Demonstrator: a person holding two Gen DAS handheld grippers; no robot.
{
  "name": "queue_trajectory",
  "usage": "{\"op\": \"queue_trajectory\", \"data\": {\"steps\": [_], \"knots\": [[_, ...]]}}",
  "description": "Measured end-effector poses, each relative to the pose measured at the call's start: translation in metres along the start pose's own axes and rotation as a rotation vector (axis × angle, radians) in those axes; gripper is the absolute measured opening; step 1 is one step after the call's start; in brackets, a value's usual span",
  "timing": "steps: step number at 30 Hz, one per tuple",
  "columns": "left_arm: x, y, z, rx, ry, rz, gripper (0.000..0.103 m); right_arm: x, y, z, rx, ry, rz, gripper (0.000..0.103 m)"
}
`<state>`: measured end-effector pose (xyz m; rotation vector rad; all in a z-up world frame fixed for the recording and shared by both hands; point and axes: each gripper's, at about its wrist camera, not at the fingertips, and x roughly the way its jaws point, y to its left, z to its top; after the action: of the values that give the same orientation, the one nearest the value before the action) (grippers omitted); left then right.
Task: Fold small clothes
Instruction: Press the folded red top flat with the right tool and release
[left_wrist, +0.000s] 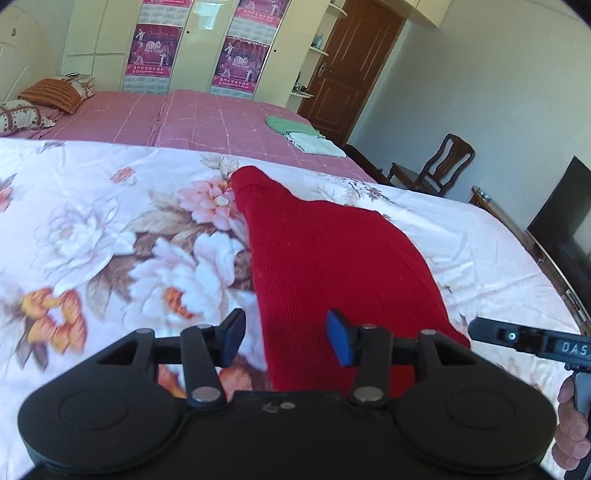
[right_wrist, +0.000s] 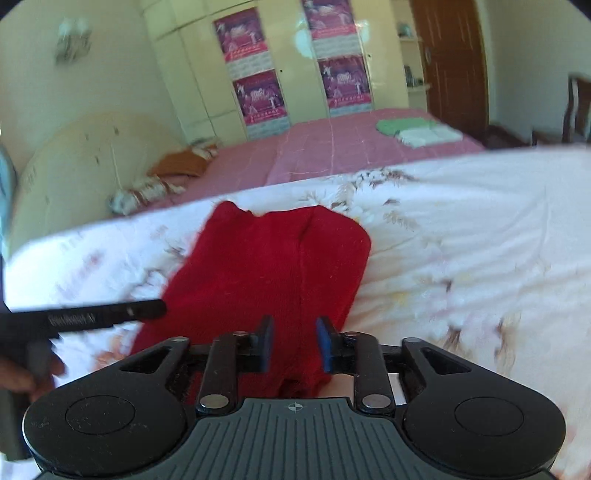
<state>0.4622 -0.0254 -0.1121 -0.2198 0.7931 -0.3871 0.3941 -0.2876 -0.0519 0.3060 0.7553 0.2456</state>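
A red knitted garment (left_wrist: 332, 258) lies flat on the floral white sheet (left_wrist: 110, 229), folded into a long strip with a narrow end pointing away. My left gripper (left_wrist: 286, 341) hovers over its near left edge, open, with the blue pads clear of the cloth. In the right wrist view the same red garment (right_wrist: 273, 266) runs from the sheet (right_wrist: 480, 229) back under my right gripper (right_wrist: 295, 343). Red cloth shows in the narrow gap between that gripper's jaws, but the pads stand off it, so it is open.
A folded green cloth (left_wrist: 291, 124) and a folded white cloth (left_wrist: 314, 144) sit on the pink checked bed (left_wrist: 207, 118) behind. Pillows (left_wrist: 48, 98) lie at the far left. A wooden chair (left_wrist: 436, 170), a dark screen (left_wrist: 565, 218) and a brown door (left_wrist: 351, 74) stand to the right.
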Motion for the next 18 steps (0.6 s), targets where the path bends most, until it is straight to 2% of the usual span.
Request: {"op": "queue_trajectory", "data": {"steps": [2, 4, 9, 10, 11, 12, 14, 16, 18], "knots": [[-0.010, 0.005, -0.013, -0.020, 0.008, -0.001, 0.047, -0.013, -0.008, -0.012, 0.070, 0.013, 0.059, 0.028], [-0.012, 0.008, -0.025, -0.042, 0.029, 0.004, 0.048, -0.016, -0.010, -0.025, 0.098, 0.047, 0.079, 0.028], [0.000, 0.010, -0.036, -0.074, 0.058, 0.031, 0.049, 0.008, -0.010, -0.037, 0.154, 0.110, 0.160, 0.028], [0.001, 0.009, -0.035, -0.075, 0.060, 0.032, 0.049, 0.014, -0.009, -0.038, 0.157, 0.116, 0.165, 0.026], [0.001, 0.008, -0.035, -0.075, 0.062, 0.032, 0.049, 0.019, -0.009, -0.038, 0.155, 0.125, 0.157, 0.018], [-0.002, 0.007, -0.034, -0.078, 0.060, 0.028, 0.046, 0.023, -0.009, -0.036, 0.152, 0.136, 0.143, 0.005], [-0.011, 0.003, -0.032, -0.066, 0.047, 0.011, 0.046, 0.015, -0.011, -0.033, 0.152, 0.101, 0.136, 0.004], [-0.014, -0.002, -0.035, -0.048, 0.052, 0.008, 0.046, 0.001, -0.010, -0.024, 0.099, 0.070, 0.116, 0.004], [-0.009, -0.005, -0.042, -0.026, 0.083, 0.033, 0.049, -0.007, -0.012, -0.025, 0.052, 0.076, 0.092, 0.004]]}}
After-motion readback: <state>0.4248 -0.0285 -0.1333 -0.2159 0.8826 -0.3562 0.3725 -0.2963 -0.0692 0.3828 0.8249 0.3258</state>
